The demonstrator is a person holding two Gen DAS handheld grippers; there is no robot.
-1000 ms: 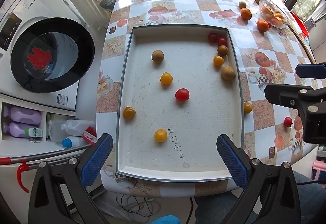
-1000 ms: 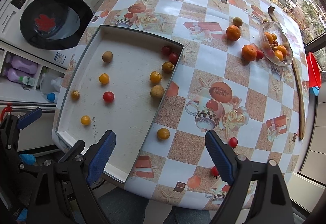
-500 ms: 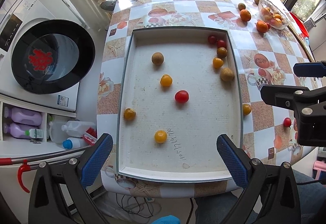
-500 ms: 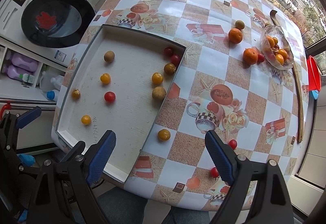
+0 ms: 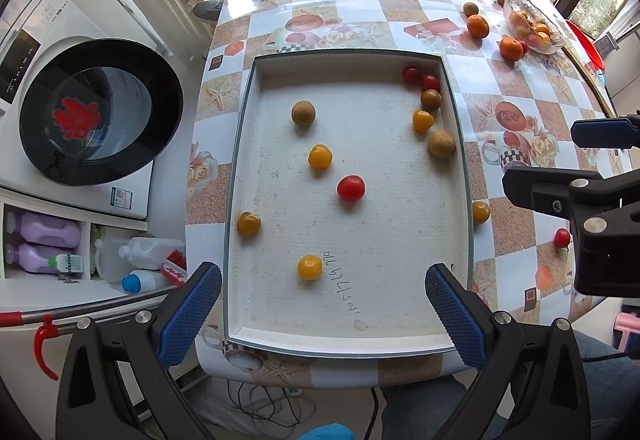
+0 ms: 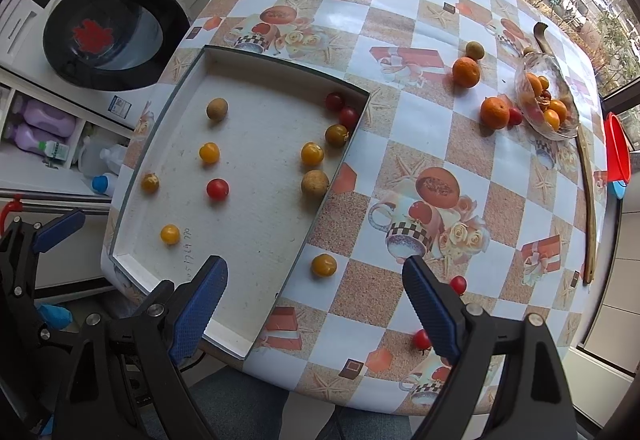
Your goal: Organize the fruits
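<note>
Both grippers hang with jaws spread wide and nothing between them — the left gripper [image 5: 322, 310] over the near end of the white tray [image 5: 344, 344], the right gripper [image 6: 314, 306] over the tray's right edge. Small fruits lie scattered inside the tray; a yellow fruit [image 6: 324, 265] sits on the tablecloth just beside its right wall — a glass bowl [image 6: 560, 127] of fruit stands well beyond the tray.

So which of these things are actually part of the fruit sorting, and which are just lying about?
Part of the job:
white tray with small fruits inside
loose yellow fruit beside the tray
oranges
glass bowl
left tongs, right tongs, both open

Just lying about:
washing machine
purple bottles
red basin
</note>
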